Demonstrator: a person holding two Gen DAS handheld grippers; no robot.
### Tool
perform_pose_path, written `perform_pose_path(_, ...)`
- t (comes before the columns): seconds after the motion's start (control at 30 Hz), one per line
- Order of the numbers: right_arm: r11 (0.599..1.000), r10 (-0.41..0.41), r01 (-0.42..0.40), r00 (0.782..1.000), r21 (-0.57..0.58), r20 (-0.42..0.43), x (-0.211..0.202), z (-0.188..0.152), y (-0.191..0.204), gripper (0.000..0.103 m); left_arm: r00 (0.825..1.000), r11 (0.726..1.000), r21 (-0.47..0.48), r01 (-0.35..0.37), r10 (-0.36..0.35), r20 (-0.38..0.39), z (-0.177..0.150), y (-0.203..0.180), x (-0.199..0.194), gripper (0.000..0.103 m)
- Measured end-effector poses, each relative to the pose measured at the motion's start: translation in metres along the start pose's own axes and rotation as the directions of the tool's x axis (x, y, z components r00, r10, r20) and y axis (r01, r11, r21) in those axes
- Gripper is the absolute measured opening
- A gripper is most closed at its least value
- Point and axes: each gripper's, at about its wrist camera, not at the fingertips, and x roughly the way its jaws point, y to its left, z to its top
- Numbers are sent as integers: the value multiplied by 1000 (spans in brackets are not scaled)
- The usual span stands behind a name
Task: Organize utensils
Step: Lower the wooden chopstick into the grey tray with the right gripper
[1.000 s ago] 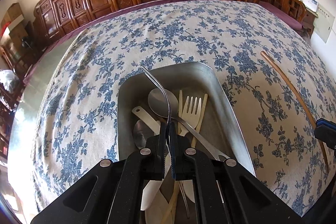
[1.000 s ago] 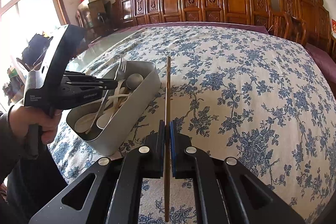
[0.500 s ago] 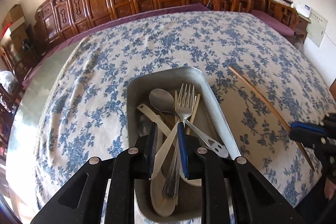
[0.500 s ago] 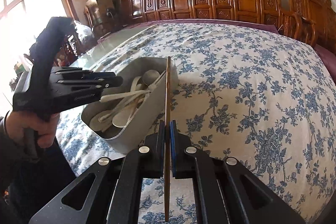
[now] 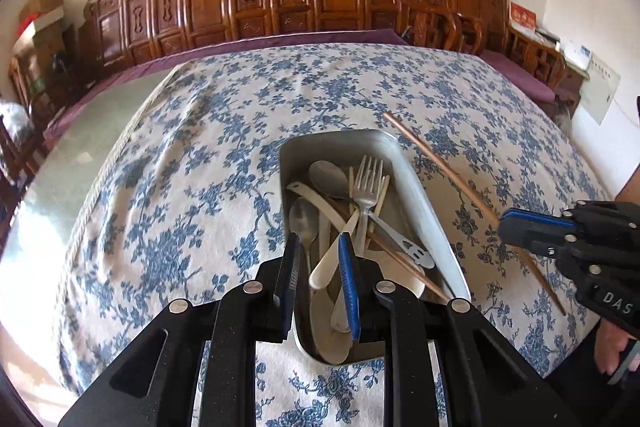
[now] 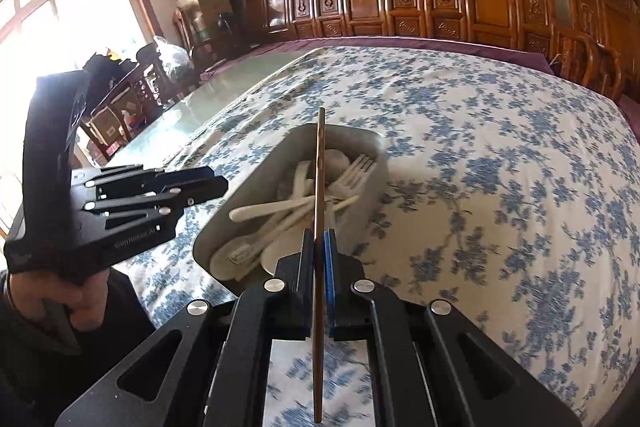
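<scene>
Your right tongs (image 6: 319, 251) are clamped on a wooden chopstick (image 6: 320, 187) whose long axis points toward 12 o'clock, its tip over the metal tray (image 6: 372, 183) on the table (image 6: 500, 167). Your left tongs (image 5: 319, 277) gape empty above the tray's near end, so the right hand is the one placed to lower the stick lengthwise among the utensils.

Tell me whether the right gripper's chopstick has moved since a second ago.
Yes. In the left wrist view the chopstick has swung left, closer to the metal tray, held in the right gripper.
</scene>
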Motion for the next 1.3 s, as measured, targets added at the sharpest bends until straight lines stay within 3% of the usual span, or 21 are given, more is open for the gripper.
perform_pose_path(0.4, 1000, 0, 1, 997, 15, -72, 52, 25, 29, 6, 1000, 999, -51, 1, -1, 4, -7, 35, -1, 18)
perform_pose_path(0.77, 993, -8, 25, 989, 116, -147, 98, 29, 20, 6, 1000, 997, -75, -15, 17, 22, -5, 51, 0, 18)
perform_pose_path(1.0, 989, -10, 35, 986, 146, -168, 111, 27, 22, 6, 999, 996, -82, -23, 25, 26, -4, 54, 1, 18)
perform_pose_path(1.3, 982, 52, -22, 986, 188, -157, 115, 33, 26, 10, 999, 996, -80, -28, 30, 35, -4, 52, 1, 18)
